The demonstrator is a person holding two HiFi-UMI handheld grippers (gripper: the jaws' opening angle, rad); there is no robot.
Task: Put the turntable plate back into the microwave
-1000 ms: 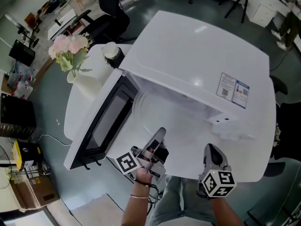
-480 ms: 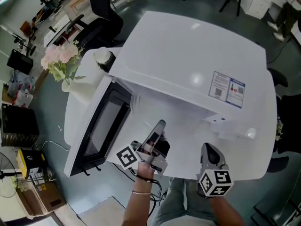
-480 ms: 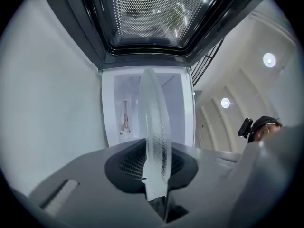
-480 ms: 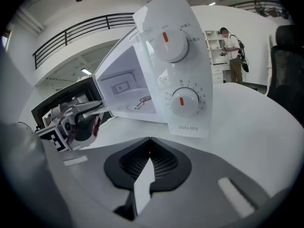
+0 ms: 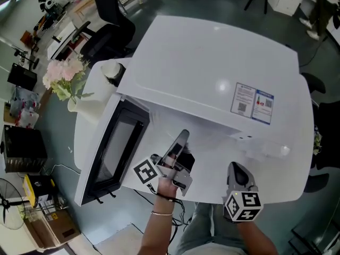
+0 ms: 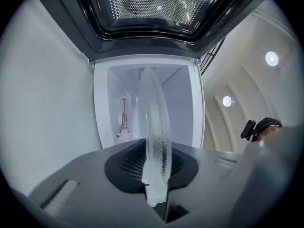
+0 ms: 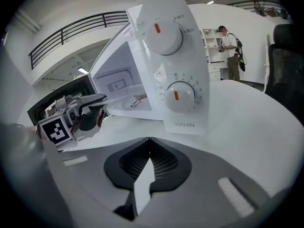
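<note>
Left gripper [image 6: 156,194] fingers pinch turntable plate [image 6: 155,137] by its rim, edge-on before open microwave [image 5: 212,57]. Right gripper [image 7: 145,172] fingers pressed together, empty.

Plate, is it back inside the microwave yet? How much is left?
Not yet. Done: the microwave has its door open. In hand: the left gripper is clamped on the edge of the glass plate, holding it at the opening. The right gripper is shut and empty. Left, probably: push the plate in, set it down, let go.
</note>
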